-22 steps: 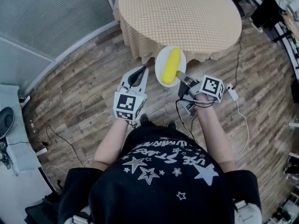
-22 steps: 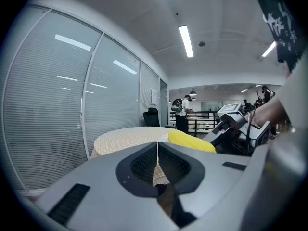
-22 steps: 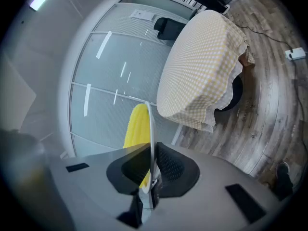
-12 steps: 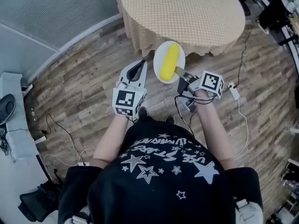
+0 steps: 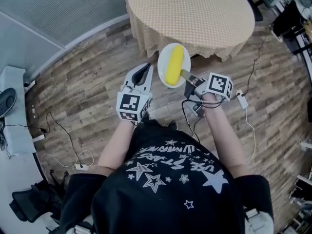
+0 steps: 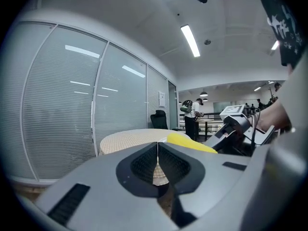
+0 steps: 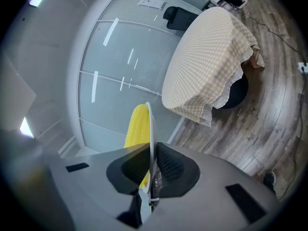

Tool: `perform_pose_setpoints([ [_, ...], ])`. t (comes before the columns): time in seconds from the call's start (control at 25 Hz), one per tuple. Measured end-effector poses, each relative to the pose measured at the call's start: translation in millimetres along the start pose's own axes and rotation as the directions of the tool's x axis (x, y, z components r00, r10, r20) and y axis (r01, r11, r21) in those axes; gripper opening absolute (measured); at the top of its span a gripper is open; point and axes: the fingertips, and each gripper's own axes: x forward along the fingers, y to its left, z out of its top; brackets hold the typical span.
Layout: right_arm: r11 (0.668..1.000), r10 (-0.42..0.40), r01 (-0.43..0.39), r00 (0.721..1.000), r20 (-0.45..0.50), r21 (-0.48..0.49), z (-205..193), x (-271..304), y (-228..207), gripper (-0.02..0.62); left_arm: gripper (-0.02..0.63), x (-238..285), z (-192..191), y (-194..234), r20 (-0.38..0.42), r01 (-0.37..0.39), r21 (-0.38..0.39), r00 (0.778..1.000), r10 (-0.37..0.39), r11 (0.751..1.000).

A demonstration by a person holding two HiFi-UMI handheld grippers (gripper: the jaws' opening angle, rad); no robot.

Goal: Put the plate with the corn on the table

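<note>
A white plate (image 5: 165, 77) carrying a yellow corn cob (image 5: 174, 65) is held in the air just short of the round table's near edge. My right gripper (image 5: 186, 76) is shut on the plate's near rim; in the right gripper view the plate (image 7: 151, 129) shows edge-on between the jaws with the corn (image 7: 137, 126) on its left. My left gripper (image 5: 142, 74) is shut and empty, to the left of the plate. In the left gripper view the corn (image 6: 190, 142) shows past the closed jaws.
The round table (image 5: 190, 11) has a beige checked cloth hanging over its edge and stands on a wooden floor. Cables (image 5: 246, 106) and a white adapter lie on the floor at right. Glass partitions with blinds (image 5: 53, 13) run along the left.
Both grippers and the plate have moved a little up the picture, closer to the table's edge. The grip on the plate is unchanged.
</note>
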Motion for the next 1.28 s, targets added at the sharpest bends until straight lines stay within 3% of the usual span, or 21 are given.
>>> perform_pose_setpoints([
  [0.2, 0.999, 0.025, -0.023, 0.998, -0.062, 0.031, -15, -8, -4, 0.041, 0.012, -10, -14, -19, -0.046, -0.029, -0.039, 0.999, 0.028, 0.999],
  [0.6, 0.995, -0.007, 0.02, 0.992, -0.125, 0.102, -40, -16, -31, 0.041, 0.012, -23, -38, -24, -0.088, -0.065, -0.068, 0.994, 0.058, 0.996],
  [1.28, 0.988, -0.07, 0.074, 0.997, -0.036, 0.134, 45, 43, -42, 0.041, 0.011, 79, -32, 38, -0.085, 0.045, -0.079, 0.995, -0.052, 0.996],
])
